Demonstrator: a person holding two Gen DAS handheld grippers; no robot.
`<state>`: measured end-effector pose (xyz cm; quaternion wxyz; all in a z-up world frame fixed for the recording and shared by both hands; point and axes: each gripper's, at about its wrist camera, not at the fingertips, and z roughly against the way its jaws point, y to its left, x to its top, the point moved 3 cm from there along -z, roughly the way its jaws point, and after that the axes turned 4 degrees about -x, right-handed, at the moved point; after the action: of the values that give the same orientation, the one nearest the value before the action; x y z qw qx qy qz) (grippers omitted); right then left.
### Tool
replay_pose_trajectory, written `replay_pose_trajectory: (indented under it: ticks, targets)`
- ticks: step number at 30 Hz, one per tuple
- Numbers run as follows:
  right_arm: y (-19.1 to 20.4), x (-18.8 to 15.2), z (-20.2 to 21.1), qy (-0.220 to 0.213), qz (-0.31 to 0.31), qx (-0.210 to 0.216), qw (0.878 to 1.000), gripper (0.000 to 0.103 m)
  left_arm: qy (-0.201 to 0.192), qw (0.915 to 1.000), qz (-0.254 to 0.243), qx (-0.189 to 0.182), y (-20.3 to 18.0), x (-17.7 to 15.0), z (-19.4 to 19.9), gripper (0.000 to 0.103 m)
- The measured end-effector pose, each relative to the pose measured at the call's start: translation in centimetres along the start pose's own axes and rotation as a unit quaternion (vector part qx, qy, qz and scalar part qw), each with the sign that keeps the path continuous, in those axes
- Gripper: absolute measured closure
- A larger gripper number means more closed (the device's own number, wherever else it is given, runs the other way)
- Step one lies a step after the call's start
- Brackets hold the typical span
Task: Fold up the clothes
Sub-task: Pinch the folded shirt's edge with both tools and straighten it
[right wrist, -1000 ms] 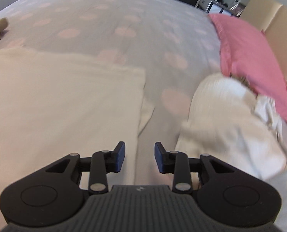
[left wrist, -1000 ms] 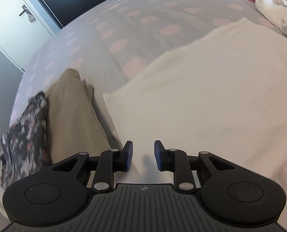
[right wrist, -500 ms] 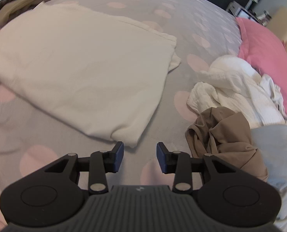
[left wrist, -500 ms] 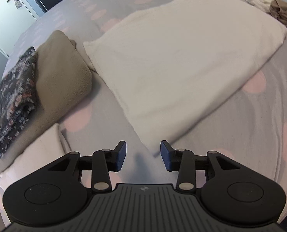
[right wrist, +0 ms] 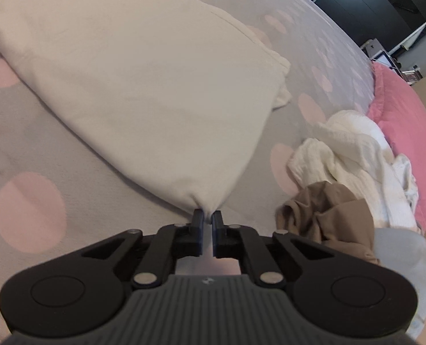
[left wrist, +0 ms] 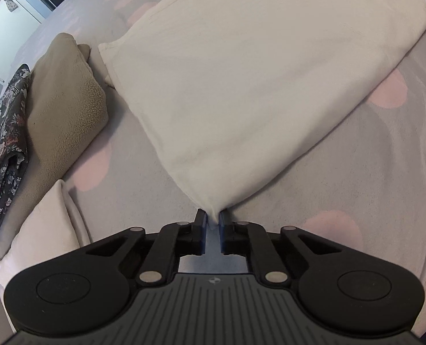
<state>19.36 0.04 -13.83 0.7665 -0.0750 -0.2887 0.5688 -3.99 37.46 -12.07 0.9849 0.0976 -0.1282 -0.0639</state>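
I am looking down both wrist views at a cream garment [left wrist: 241, 80], folded flat, lying on the bed [left wrist: 370, 172] with its grey cover and pink dots. I am holding it at its two near corners: the left tongs [left wrist: 212, 218] have just been closing and are now clamped on the near-left corner, with the cloth bunching into a small point between the pads; the right tongs [right wrist: 208, 218] have likewise just been closing and are now pinching the near-right corner in the same way.

I am judging the cloth to be light, soft and limp, with several layers stacked in it. It is going to sag in the middle when I raise it, and the inner layers may slip out if the pinch catches only the top sheet. The corners are the right places to hold, since they keep the near edge taut between my two hands.

No containers are showing in either view. Instead, I am seeing piles: to the left, a folded tan fleece [left wrist: 66, 109] with a dark floral garment [left wrist: 6, 143] leaning against it and a pale folded piece [left wrist: 46, 224] just beside them; to the right, a crumpled white garment [right wrist: 350, 155] and a brown one [right wrist: 327, 210] waiting near a pink pillow [right wrist: 399, 132].
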Motion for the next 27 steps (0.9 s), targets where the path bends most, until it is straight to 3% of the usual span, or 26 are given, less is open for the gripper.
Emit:
replay_pose_trajectory:
  ticks: [2, 7, 10, 14, 17, 21, 24, 27]
  targets:
    - [0.2, -0.3, -0.5, 0.013, 0.011, 0.0, 1.0, 0.103, 0.005, 1.0, -0.002, 0.002, -0.1, -0.1, -0.1, 0.097]
    - [0.0, -1.4, -1.0, 0.039, 0.012, -0.01, 0.999, 0.103, 0.012, 0.9999, -0.006, 0.002, -0.1, -0.4, 0.4, 0.096]
    - [-0.6, -1.5, -0.1, 0.019, -0.004, -0.009, 1.0, 0.099, 0.012, 0.9998, -0.012, 0.009, 0.1, -0.9, 1.0, 0.096]
    - [0.0, -0.9, 1.3, -0.01, 0.014, -0.009, 1.0, 0.065, -0.006, 0.9995, -0.026, 0.02, 0.2, -1.2, 1.9, 0.096]
    - [0.5, -0.2, 2.3, -0.032, 0.024, -0.018, 0.999, 0.063, -0.027, 0.999, -0.035, 0.004, 0.2, -1.2, 3.1, 0.096]
    - [1.7, 0.8, 3.1, -0.054, 0.052, -0.033, 0.997, 0.063, -0.061, 0.994, -0.09, 0.012, -1.7, -1.0, 4.5, 0.096]
    - [3.6, 0.8, 3.1, -0.065, 0.117, -0.045, 0.99, 0.059, -0.072, 0.9878, -0.135, 0.026, -3.4, -0.8, 4.3, 0.095]
    - [5.3, 0.3, 2.8, -0.069, 0.18, -0.054, 0.98, 0.055, -0.06, 0.9721, -0.22, 0.055, -5.7, -1.6, 3.5, 0.086]
